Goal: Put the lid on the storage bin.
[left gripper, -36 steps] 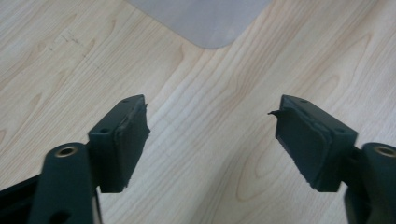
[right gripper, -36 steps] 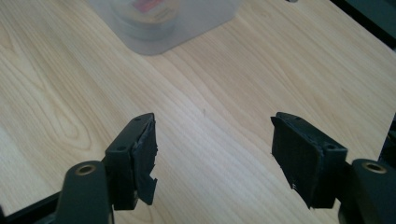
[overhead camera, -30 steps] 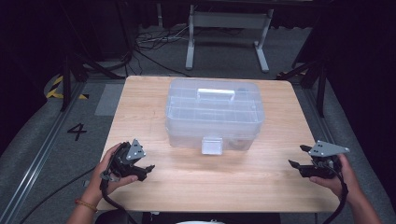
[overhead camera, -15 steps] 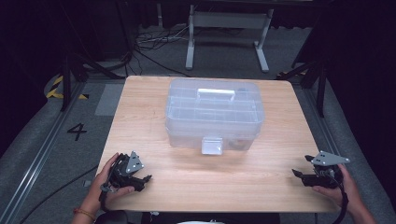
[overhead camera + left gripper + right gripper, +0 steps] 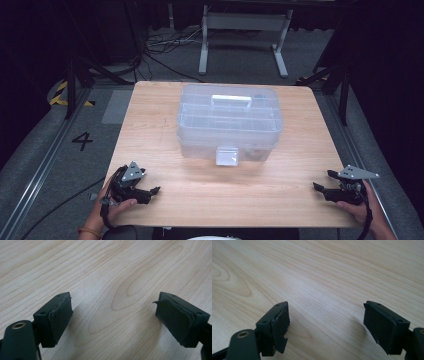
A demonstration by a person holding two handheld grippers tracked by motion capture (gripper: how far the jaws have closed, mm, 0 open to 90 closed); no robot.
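Left tool (image 5: 150, 191): sitting low at the near left corner of the surface (image 5: 280, 200), held in the person's left hand (image 5: 112, 207). Jaws spread wide with just bare wood grain between them in the left gripper view (image 5: 113, 312), so it's holding nothing.

Right tool (image 5: 320, 186): same deal over at the near right corner, gripped by the right hand (image 5: 362, 207). Jaws wide apart, nothing between them but wood in the right gripper view (image 5: 325, 315). Grey three-cornered plate on top of it shows in the high view.

Box (image 5: 230, 122): clear plastic storage box with a lid, sitting in the middle of the surface toward the far side, well apart from both tools. Lid looks closed.

Handle (image 5: 231, 101): whitish bar lying flat on top of the lid, roughly centered.

Latch (image 5: 227, 156): pale square clasp on the box's near wall, facing the person, looks flipped down.

Inside the box: can't really tell, the plastic is too hazy, just some divider lines visible.

Pads (image 5: 61, 315): black rubber, kinda worn and peeling at the edges on both tools.
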